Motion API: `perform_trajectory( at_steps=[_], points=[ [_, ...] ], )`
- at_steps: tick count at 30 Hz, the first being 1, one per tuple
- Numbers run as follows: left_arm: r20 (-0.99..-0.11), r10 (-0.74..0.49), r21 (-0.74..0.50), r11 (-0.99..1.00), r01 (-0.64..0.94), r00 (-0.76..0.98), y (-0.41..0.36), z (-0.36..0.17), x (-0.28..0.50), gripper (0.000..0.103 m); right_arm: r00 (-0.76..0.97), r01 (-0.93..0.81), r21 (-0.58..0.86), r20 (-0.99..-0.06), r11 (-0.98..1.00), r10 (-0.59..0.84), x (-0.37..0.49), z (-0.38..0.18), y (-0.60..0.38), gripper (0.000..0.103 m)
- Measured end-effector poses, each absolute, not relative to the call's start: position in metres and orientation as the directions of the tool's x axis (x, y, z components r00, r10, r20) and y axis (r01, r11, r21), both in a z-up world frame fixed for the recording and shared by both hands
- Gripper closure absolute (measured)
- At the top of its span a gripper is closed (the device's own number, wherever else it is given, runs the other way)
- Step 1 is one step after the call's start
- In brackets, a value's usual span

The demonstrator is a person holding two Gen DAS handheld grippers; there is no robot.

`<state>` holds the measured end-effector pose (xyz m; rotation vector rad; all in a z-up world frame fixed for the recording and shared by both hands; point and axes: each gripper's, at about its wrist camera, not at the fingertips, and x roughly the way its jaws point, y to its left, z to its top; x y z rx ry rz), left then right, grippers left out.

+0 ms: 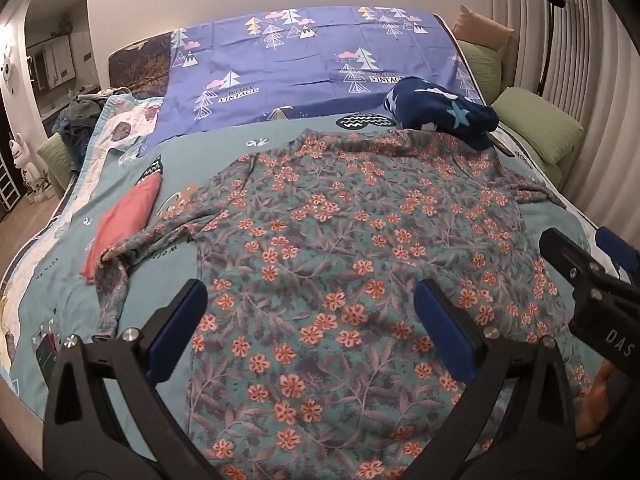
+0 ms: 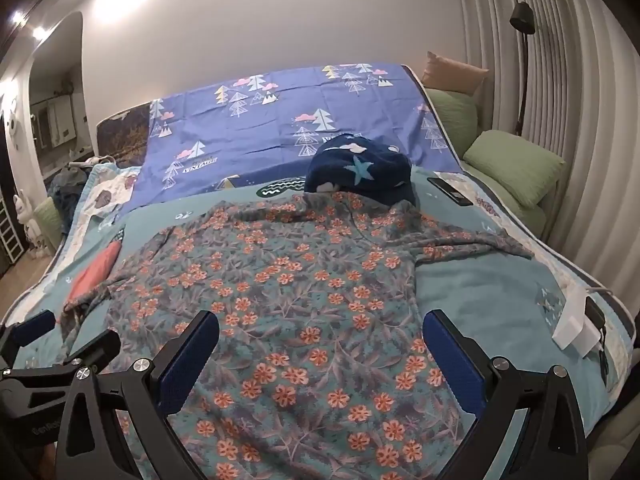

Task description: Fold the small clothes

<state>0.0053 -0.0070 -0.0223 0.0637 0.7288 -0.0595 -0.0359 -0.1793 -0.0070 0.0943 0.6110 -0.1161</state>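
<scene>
Left wrist view: the floral shirt (image 1: 360, 240) lies spread flat on the bed (image 1: 80, 292), its hem nearest the camera and 1 sleeve (image 1: 120, 276) trailing to the left beside a folded pink cloth (image 1: 120, 228). The left gripper (image 1: 310, 320) hovers over the hem with its jaws released and wide, nothing between them. The right gripper (image 1: 592, 256) enters at the right edge, marked "DAS". The purple sheet (image 1: 304, 68) is printed "Perfect VINTAGE". A dark blue star-print fleece (image 1: 440, 112) sits at the collar end.

Right wrist view: the right gripper (image 2: 320, 348) also hangs above the shirt (image 2: 300, 280), jaws released and empty; the left gripper (image 2: 60, 336) shows at the lower left. A white charger (image 2: 576, 324) lies near the bed edge. Judged step: the garment is laid out and unfolded, so folding has not begun. The next move likely calls for pinching a sleeve or side edge and carrying it inward.
</scene>
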Motion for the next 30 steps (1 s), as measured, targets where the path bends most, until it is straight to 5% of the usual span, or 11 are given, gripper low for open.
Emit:
perform_trajectory(
  at_steps=[30],
  points=[
    [-0.657,-0.025,0.051,0.996,0.078,0.753,-0.001,-0.020,0.004,0.000,0.824,0.101,0.043,-0.563,0.994,-0.059,-0.033,0.003,-0.161,0.000]
  ],
)
